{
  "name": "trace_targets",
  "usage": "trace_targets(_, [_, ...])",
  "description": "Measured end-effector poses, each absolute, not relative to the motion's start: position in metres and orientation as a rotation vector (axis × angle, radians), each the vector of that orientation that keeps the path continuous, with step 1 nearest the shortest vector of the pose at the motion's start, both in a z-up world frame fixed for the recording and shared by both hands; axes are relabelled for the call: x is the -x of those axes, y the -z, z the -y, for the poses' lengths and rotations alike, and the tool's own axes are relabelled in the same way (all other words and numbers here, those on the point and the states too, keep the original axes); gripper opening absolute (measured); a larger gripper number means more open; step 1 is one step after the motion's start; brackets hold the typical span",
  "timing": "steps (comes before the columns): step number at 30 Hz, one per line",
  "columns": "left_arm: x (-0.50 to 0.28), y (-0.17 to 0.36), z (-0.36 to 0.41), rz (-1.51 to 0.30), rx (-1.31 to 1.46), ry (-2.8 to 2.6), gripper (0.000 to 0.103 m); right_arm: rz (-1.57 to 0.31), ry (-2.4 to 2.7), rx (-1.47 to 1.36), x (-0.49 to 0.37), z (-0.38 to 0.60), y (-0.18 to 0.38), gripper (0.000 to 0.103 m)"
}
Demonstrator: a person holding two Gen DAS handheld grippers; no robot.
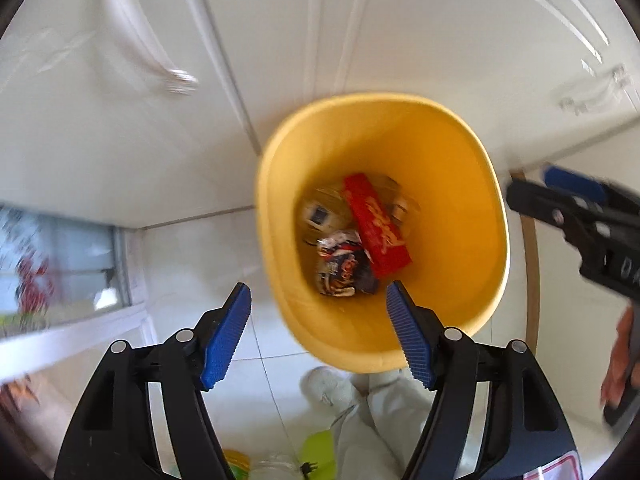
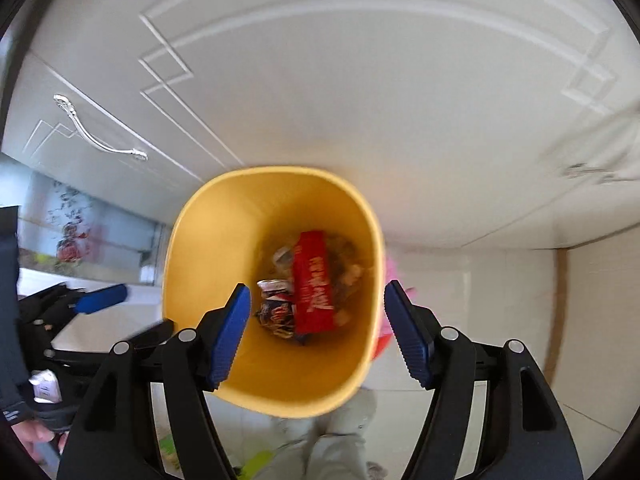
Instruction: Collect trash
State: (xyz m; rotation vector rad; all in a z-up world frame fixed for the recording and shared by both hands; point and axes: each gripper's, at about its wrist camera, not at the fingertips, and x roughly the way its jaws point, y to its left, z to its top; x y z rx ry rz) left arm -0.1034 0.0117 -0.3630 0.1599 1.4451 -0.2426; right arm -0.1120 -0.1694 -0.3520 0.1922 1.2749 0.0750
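From the left wrist, the left claw (image 1: 319,300) hangs wide and empty above a yellow bin (image 1: 472,216) already holding a red wrapper (image 1: 376,224); from the right wrist, the right claw (image 2: 318,300) gapes empty too, suggesting collecting is well along.

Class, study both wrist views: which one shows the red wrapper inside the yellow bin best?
The left wrist view. There the red wrapper lies unobstructed and larger at the bottom of the yellow bin. The right wrist view shows the same wrapper smaller and more blurred, with its lettering harder to make out.
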Motion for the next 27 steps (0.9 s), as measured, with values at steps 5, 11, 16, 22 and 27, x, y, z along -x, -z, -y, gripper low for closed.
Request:
trace_targets(5, [0.120,0.329,-0.020,-1.381,-0.088,0.137,0.083,-1.217,0.012,-0.140,0.142,0.168,0.316,0.080])
trace_targets(11, [0.142,0.280,-0.022,-1.311,-0.060,0.057,0.098,-1.216,0.050,-0.103,0.176,0.171,0.279,0.087])
trace_targets(16, [0.157,0.249,-0.019,-1.285,-0.077,0.038,0.098,-1.211,0.046,-0.076,0.198,0.164,0.260,0.089])
trace_targets(22, [0.168,0.224,-0.018,-1.262,-0.081,0.039,0.098,-1.221,0.017,-0.043,0.212,0.160,0.249,0.089])
trace_targets(27, [0.172,0.214,-0.019,-1.256,-0.070,0.032,0.098,-1.218,0.011,-0.029,0.217,0.156,0.241,0.089])
